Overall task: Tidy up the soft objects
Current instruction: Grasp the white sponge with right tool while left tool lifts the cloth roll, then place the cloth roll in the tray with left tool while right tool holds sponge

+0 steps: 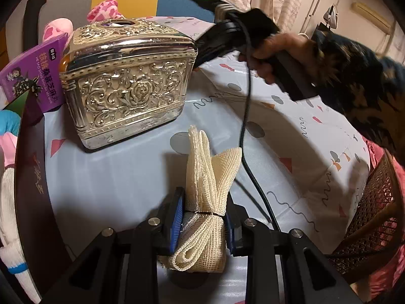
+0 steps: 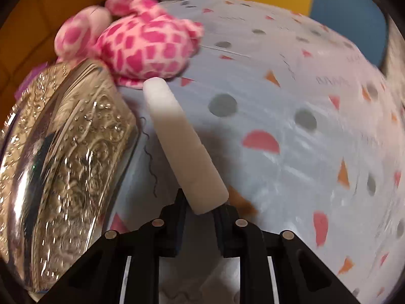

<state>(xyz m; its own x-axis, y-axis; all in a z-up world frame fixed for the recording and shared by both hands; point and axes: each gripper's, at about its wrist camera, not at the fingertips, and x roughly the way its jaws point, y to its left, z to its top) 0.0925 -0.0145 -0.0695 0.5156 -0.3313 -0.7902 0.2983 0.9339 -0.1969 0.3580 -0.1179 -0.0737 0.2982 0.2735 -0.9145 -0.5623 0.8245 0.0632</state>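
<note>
Grip is already made on both sides. Left gripper (image 1: 202, 225) has its blue pads pressed on a cream open-weave mesh cloth bundle tied with a thin band (image 1: 206, 197), whose long axis runs from the jaws up toward 12 o'clock over the pale blue tablecloth with dots and triangles (image 1: 114, 177). Right gripper (image 2: 201, 209) is closed on the near end of a white tapered foam stick (image 2: 181, 136); its long axis leans toward 11 o'clock, the tip just beside a pink-and-white spotted plush toy (image 2: 141, 48). My judgement is that the stick is the thing to place next, and the right hand alone is near it. Standing in the way at 9 o'clock is an embossed silver metal tissue box (image 2: 63, 152), close beside the stick. From the left wrist, a purple printed carton (image 1: 33, 73) sits at 10 o'clock behind that box.
</note>
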